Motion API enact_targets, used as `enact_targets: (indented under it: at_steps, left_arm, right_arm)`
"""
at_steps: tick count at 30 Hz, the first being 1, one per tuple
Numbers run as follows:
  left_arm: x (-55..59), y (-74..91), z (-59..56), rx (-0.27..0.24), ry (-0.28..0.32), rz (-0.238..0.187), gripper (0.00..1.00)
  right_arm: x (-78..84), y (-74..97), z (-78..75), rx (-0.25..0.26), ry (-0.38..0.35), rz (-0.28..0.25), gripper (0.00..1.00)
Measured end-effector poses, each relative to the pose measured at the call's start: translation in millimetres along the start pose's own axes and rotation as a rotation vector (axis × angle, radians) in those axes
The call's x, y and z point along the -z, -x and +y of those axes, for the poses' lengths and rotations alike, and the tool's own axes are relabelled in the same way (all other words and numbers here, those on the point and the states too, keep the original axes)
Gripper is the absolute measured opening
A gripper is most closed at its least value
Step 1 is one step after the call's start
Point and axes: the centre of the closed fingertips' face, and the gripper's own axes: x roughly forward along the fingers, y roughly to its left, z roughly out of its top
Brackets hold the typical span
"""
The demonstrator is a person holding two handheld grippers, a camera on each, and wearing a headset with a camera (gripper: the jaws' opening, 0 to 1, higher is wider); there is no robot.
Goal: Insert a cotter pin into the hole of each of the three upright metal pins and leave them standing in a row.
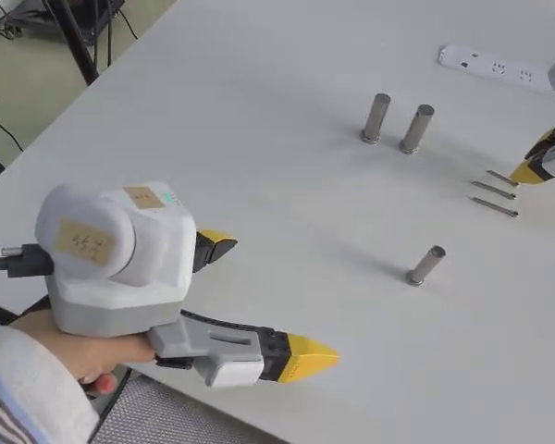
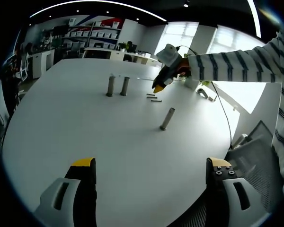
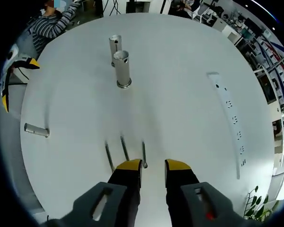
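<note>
The left hand-held gripper (image 1: 264, 301) hangs over the near edge of the white counter (image 1: 259, 139), gripped by a hand (image 1: 83, 356). Its yellow-tipped jaws are spread wide and there is nothing between them. Seen from the left gripper view, all the task's things lie well ahead of it, across a bare stretch of counter.

Two metal pins (image 1: 396, 124) stand upright side by side toward the far side of the counter, close together but not touching. A third metal pin (image 1: 425, 265) stands apart from them, nearer the person and a little to the right.

Three cotter pins (image 1: 493, 190) lie flat on the counter, roughly parallel, to the right of the metal pins. The right hand-held gripper (image 1: 532, 171) comes in from the right edge, its tips low over the counter at the ends of the cotter pins. In the right gripper view its jaws leave only a narrow gap and hold nothing. The end of the rightmost cotter pin lies just at the inner edge of the left jaw, and the other two lie just to its left.

A white power strip (image 1: 495, 67) lies at the far right of the counter.
</note>
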Motion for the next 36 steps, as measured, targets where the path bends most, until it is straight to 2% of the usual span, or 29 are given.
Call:
enact_targets:
  at_steps: [4,19,25,31,36]
  left_arm:
    - [1.6,-0.8,-1.1,0.002,0.001,0.004,0.96]
    - [0.4,-0.9,-1.2,-0.003,0.015,0.007,0.95]
    - [-4.3,-0.5,-2.8,0.005,0.030,-0.009,0.94]
    - [-1.3,0.7,-1.8,-0.001,0.018,0.005,0.94]
    - [5.9,0.4,0.0,0.002,0.031,0.021,0.94]
  right_arm:
    - [1.3,-1.3,7.2,-0.036,-0.013,0.004,0.10]
    - [5.3,-2.6,11.4,-0.074,-0.007,0.021,0.00]
    - [3.2,-3.9,2.2,-0.094,-0.017,0.034,0.00]
    - [3.8,-2.6,7.2,-0.111,0.032,0.059,0.00]
    - [2.0,-4.3,7.0,-0.126,0.072,0.112,0.00]
